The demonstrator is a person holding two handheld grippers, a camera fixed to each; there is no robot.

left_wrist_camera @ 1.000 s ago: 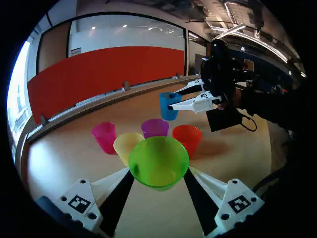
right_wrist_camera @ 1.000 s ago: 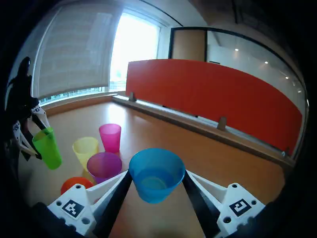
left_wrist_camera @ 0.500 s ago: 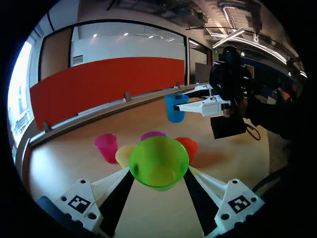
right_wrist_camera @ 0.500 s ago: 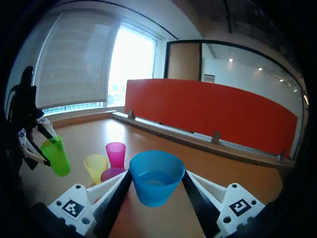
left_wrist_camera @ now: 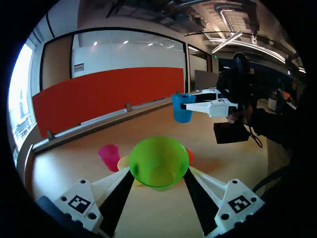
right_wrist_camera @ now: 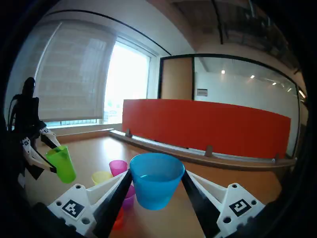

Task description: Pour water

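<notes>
My left gripper (left_wrist_camera: 158, 174) is shut on a green cup (left_wrist_camera: 158, 162), held upright above the wooden table (left_wrist_camera: 222, 150). Across the table the right gripper (left_wrist_camera: 186, 106) holds a blue cup (left_wrist_camera: 181, 108) in the air, with a hand behind it. In the right gripper view, my right gripper (right_wrist_camera: 156, 186) is shut on the blue cup (right_wrist_camera: 156, 180), upright, with water showing inside. The left gripper (right_wrist_camera: 49, 152) with the green cup (right_wrist_camera: 61, 163) hangs at the left.
On the table below stand a pink cup (left_wrist_camera: 109, 156), a yellow cup (left_wrist_camera: 125, 162) and a red cup (left_wrist_camera: 190, 155), partly hidden by the green one. A purple cup (right_wrist_camera: 128, 196) sits under the blue cup. A long red panel (left_wrist_camera: 107, 93) runs along the table's far edge.
Both grippers have risen with their cups; the cups on the table now sit lower in both views. The blue cup has moved up and to the right in the left gripper view.
</notes>
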